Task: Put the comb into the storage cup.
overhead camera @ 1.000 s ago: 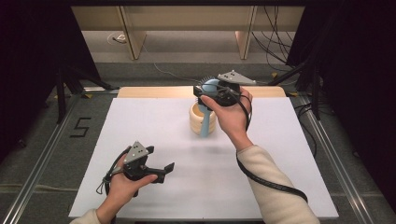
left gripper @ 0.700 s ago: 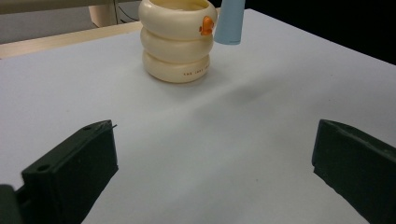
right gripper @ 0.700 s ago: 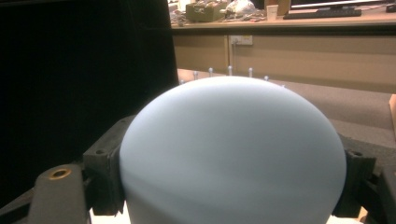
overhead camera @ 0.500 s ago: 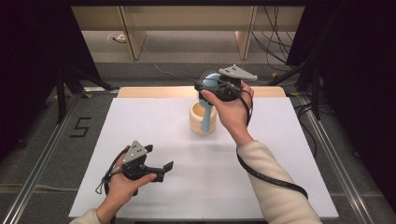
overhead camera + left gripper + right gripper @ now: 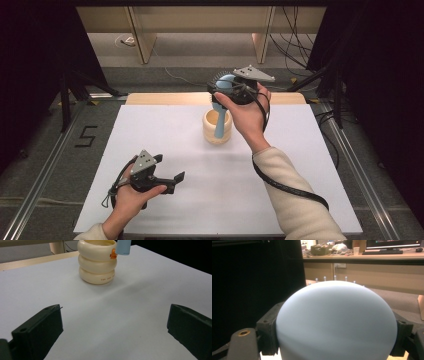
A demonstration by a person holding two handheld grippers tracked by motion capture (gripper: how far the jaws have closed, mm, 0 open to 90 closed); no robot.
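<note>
- The right gripper point(image 5: 235, 91) pinches the pale-blue plastic brush point(image 5: 220, 117) by its domed, bristled head; the handle hangs into the cream ribbed holder point(image 5: 217, 127) at the counter's point(image 5: 165, 135) twelve o'clock.
- The brush looks light, stiff and smooth, so the broad head seems the surest hold.
- The left gripper point(image 5: 172, 180) rests at seven o'clock, jaws spread.

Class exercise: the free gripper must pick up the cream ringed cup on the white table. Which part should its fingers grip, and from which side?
Probably the cream ringed cup by its outer wall, in a groove between rings, coming level from the left gripper side. It stands upright, and the blue brush hangs over its mouth.
</note>
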